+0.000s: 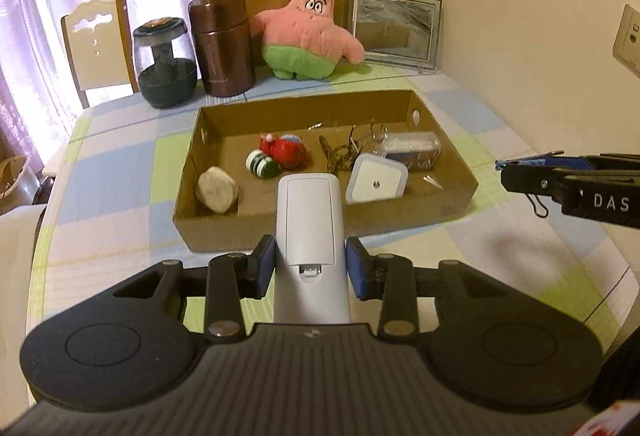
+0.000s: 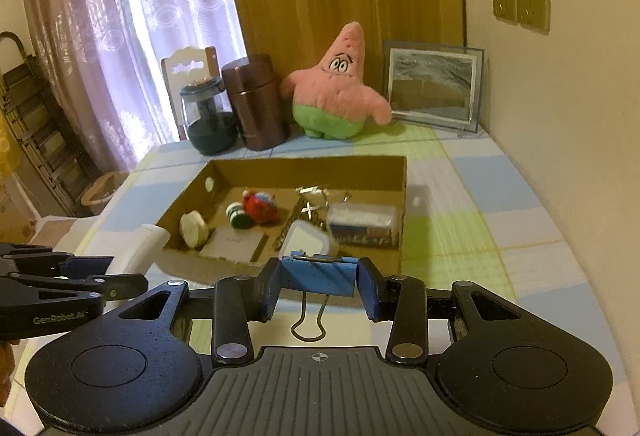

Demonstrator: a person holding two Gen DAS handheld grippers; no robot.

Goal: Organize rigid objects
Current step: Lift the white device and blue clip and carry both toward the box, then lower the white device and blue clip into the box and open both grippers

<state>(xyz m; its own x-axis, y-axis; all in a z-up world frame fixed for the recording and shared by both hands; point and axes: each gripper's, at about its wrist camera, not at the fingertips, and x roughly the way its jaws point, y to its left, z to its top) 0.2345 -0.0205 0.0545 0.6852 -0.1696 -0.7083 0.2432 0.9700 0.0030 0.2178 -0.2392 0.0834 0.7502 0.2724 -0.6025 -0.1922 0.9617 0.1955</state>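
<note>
L gripper (image 1: 310,265) closed on a white remote (image 1: 310,236), blue pads pressing both sides near its lower half. Remote is back-side up w/ battery cover showing, pointing away from the cam, its far end over the near wall of the cardboard box (image 1: 280,232). Held above the desk (image 1: 120,196), not resting on it.

R gripper (image 2: 319,286) closed on a blue binder clip (image 2: 320,276), pads clamped on the clip's two ends. Wire handle hangs down below the clip body, a 2nd handle lies flat on top. Clip sits just in front of the box's near wall in the R wrist view. In the L wrist view the R gripper (image 1: 500,166) shows at the right edge, blue clip tip visible at its end, right of the box.

Box contents, left to right: pale round stone-like piece (image 1: 217,190), green/white striped item (image 1: 262,164), red toy figure (image 1: 286,150), tangle of brownish metal bits (image 1: 344,152), white square lidded container (image 1: 377,182), clear plastic case (image 1: 412,150) at far right. In the R wrist view a flat card-like piece lies near the stone at the near wall; can't tell what it is.

Behind the box at the far desk edge: dark glass jar (image 1: 164,64), brown metal canister (image 1: 222,44), pink star plush (image 1: 310,28), framed pic (image 1: 394,26) leaning by the wall. Desk has a pastel checked cloth. Chair (image 1: 96,44) behind far left, curtain beyond.
</note>
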